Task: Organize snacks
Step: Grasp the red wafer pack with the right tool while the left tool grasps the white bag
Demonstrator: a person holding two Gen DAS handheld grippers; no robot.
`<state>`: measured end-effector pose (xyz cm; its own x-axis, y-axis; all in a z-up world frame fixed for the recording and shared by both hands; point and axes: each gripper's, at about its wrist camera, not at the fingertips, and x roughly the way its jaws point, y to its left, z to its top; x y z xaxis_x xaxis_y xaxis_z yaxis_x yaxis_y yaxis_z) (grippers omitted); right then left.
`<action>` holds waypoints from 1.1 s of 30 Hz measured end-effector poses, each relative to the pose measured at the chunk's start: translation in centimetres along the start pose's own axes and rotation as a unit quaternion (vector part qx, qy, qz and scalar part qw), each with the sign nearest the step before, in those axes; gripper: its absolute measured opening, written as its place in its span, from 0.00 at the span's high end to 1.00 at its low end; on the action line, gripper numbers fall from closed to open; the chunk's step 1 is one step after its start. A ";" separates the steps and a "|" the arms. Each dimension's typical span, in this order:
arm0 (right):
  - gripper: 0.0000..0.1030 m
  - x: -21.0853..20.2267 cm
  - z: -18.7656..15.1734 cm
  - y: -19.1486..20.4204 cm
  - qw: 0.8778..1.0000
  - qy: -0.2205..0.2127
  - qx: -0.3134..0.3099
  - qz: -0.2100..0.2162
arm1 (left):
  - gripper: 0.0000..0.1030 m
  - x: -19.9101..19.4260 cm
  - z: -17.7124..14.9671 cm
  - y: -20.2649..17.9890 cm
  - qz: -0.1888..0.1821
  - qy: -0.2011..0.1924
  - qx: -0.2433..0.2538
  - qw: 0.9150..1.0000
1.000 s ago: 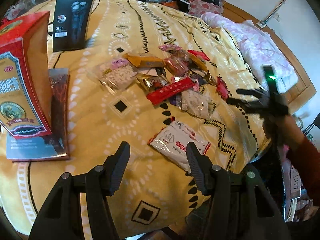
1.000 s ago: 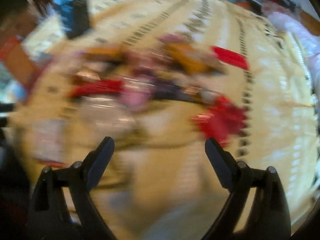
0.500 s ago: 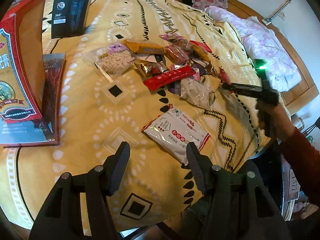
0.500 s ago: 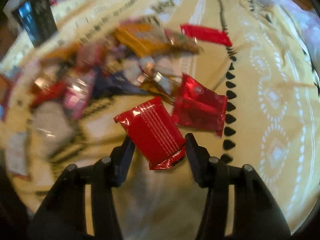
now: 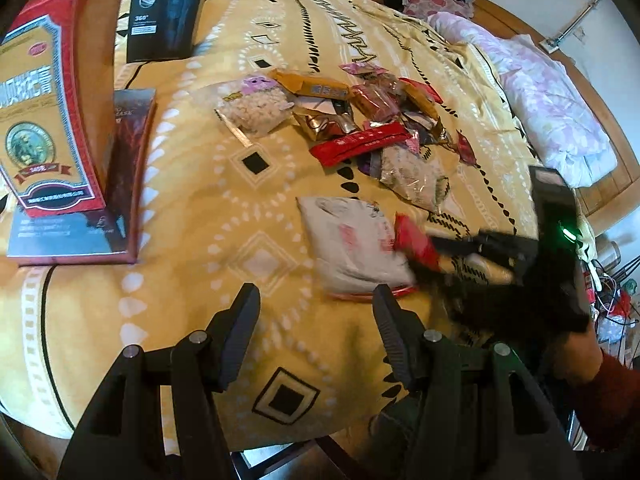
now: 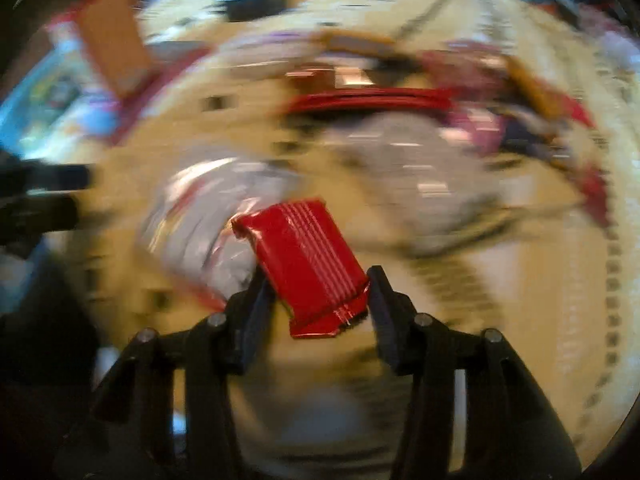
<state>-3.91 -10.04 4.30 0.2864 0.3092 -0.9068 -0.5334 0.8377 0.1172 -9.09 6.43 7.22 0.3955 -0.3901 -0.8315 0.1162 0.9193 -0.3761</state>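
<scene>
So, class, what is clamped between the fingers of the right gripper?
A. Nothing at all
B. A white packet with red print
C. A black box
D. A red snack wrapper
D: in the right wrist view the right gripper has its jaws closed on the sides of a red snack wrapper, which it holds above the white packet on the yellow cloth.

In the left wrist view, bare yellow blanket (image 5: 224,208) fills the middle left and lower centre, free to pass. Upper left is blocked by a red box (image 5: 52,112) and black box (image 5: 168,8); the snack pile (image 5: 360,120) crowds upper centre, a white packet (image 5: 348,244) centre right.
</scene>
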 end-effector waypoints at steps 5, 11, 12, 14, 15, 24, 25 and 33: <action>0.57 -2.5 -0.8 -1.3 0.998 -0.030 0.046 0.001 | 0.30 0.2 0.4 0.1 0.002 -0.009 -0.010 1.000; 0.62 -4.1 -2.4 -4.5 0.993 -0.045 0.106 0.006 | 0.22 3.4 2.3 -3.8 0.012 0.010 0.075 0.997; 0.62 -4.0 -2.3 -4.6 0.993 -0.045 0.105 0.002 | 0.22 4.0 2.6 -4.2 0.016 0.014 0.083 0.996; 0.61 -3.1 -2.0 -4.9 0.995 -0.031 0.100 -0.002 | 0.22 5.6 3.1 -4.6 0.026 0.028 0.081 0.996; 0.61 -2.9 -1.9 -5.0 0.995 -0.028 0.098 0.000 | 0.22 6.1 3.2 -4.6 0.027 0.035 0.076 0.996; 0.53 -3.1 -2.0 -5.0 0.997 -0.037 0.063 0.017 | 0.18 9.0 2.9 -4.7 0.067 0.050 0.077 0.993; 0.53 -3.1 -1.9 -4.6 0.998 -0.039 0.049 0.020 | 0.18 9.1 2.8 -4.9 0.071 0.049 0.083 0.993; 0.53 -1.8 1.6 -2.4 0.990 -0.005 -0.142 0.024 | 0.29 7.6 2.6 -3.7 0.093 0.047 0.093 0.990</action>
<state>-1.90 -11.92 6.32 0.2630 0.3518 -0.8984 -0.7483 0.6622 0.0403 -4.16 0.23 3.34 0.3405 -0.2079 -0.9170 0.2175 0.9662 -0.1383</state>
